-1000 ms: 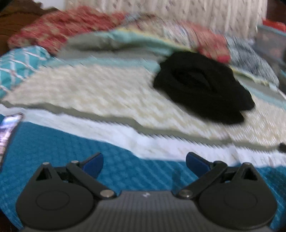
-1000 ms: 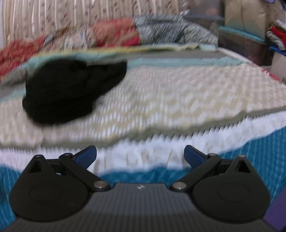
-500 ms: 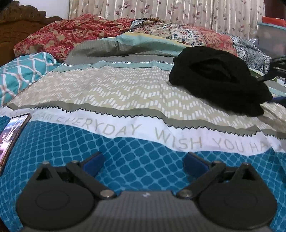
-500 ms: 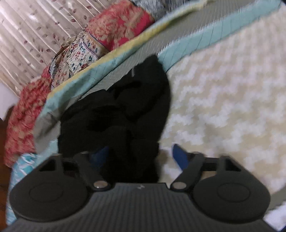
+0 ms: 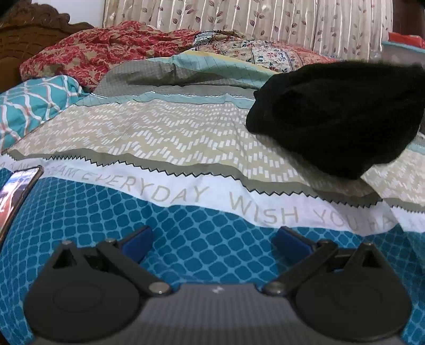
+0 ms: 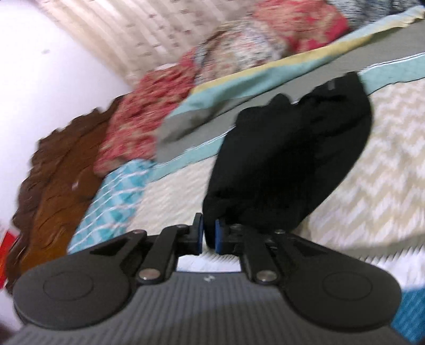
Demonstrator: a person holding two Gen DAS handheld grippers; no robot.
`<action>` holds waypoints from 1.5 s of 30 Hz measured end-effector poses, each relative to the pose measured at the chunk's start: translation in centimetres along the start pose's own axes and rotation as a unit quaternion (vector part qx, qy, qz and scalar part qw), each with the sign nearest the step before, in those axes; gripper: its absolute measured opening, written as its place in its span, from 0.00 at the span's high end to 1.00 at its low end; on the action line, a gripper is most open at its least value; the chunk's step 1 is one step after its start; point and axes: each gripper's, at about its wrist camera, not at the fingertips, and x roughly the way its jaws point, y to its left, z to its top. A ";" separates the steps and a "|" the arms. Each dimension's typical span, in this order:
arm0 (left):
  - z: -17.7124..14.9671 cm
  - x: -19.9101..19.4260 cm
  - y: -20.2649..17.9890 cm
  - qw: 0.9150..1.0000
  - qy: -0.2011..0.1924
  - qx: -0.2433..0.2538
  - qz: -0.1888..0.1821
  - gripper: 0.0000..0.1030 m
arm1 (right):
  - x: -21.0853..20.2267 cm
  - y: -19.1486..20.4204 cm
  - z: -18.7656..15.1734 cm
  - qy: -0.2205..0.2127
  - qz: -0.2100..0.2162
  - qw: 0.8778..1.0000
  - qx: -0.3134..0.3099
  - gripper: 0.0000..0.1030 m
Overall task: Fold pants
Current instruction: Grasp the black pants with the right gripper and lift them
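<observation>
Left gripper (image 5: 212, 240): held low over the blue part of the bedspread (image 5: 186, 238); jaws are seen wide open, with nothing between them.
Phone (image 5: 16, 191): laid on the bedspread at the left edge.
Right gripper (image 6: 209, 234): jaws are closed on a near fold of the pants (image 6: 287, 164); the view is blurred.
Pants: a bunched black heap, seen partly raised from the bed; the long axis runs from the right gripper away toward the far side of the bed.
Pillows (image 5: 106, 53): piled at the far end, before the curtain (image 5: 239, 21).
</observation>
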 end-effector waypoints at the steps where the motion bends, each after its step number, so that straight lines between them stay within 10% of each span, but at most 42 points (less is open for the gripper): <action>1: 0.0 0.0 0.1 1.000 -0.001 -0.003 -0.003 0.00 | -0.4 0.4 -1.3 0.009 0.000 1.000 -0.004 0.91; 11: -0.4 -0.2 0.4 1.000 -0.011 -0.002 -0.011 0.00 | 3.2 -5.0 -6.0 0.095 -0.181 0.978 0.050 0.90; 16: -0.4 -0.2 0.5 1.000 -0.013 -0.006 -0.015 0.00 | 4.2 -5.8 -7.0 0.096 -0.188 0.973 0.094 0.84; 23: -0.4 -0.1 1.0 0.999 -0.018 -0.018 -0.025 0.00 | 4.0 -4.5 -6.0 0.046 -0.206 0.977 0.032 0.55; 35: -0.3 0.1 1.5 0.999 -0.024 -0.031 -0.036 0.00 | 5.0 -3.2 -1.5 -0.046 -0.239 0.969 -0.039 0.40; 45: -0.3 0.2 2.0 0.997 -0.029 -0.046 -0.047 0.00 | 11.5 -5.5 -1.3 0.015 -0.277 0.958 -0.067 0.30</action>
